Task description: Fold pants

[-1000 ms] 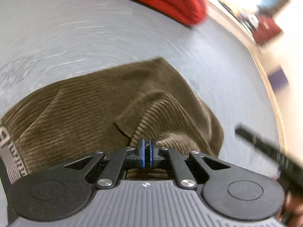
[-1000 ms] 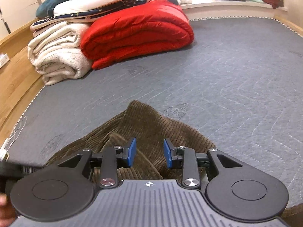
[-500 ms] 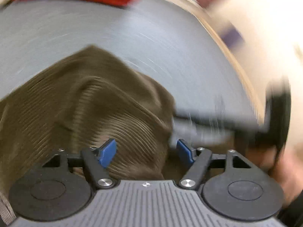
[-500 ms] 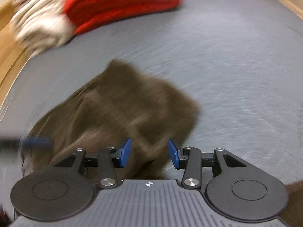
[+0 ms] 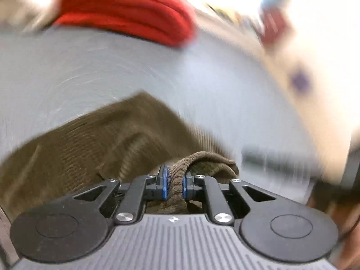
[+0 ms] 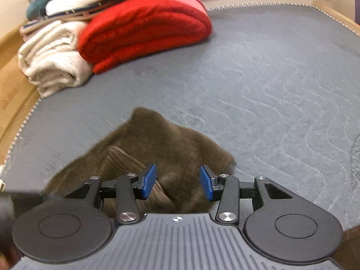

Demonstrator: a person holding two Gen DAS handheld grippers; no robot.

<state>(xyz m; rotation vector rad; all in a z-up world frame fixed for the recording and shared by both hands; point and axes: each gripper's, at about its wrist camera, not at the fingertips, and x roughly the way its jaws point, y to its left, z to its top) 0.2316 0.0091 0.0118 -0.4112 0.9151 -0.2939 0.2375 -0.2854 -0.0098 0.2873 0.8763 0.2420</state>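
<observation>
Brown corduroy pants (image 5: 101, 139) lie crumpled on the grey mattress (image 5: 112, 67), close under both grippers. My left gripper (image 5: 175, 180) is closing its jaws, and the blue pads press on a bunched fold of the pants' edge, which sticks up between them. In the right wrist view the pants (image 6: 162, 139) form a heap with a ribbed fold on top. My right gripper (image 6: 177, 183) stands open just above that heap, its blue pads clear of the cloth. The left wrist view is blurred by motion.
A folded red blanket (image 6: 144, 27) and rolled white towels (image 6: 51, 63) are stacked at the mattress's far left. A wooden bed frame (image 6: 11, 85) runs along the left edge. Bare quilted mattress (image 6: 270, 78) stretches to the right of the pants.
My left gripper opened wide, shifted to the pants' right edge and closed on a fold there, lifting it slightly. My right gripper's jaws widened a little above the heap.
</observation>
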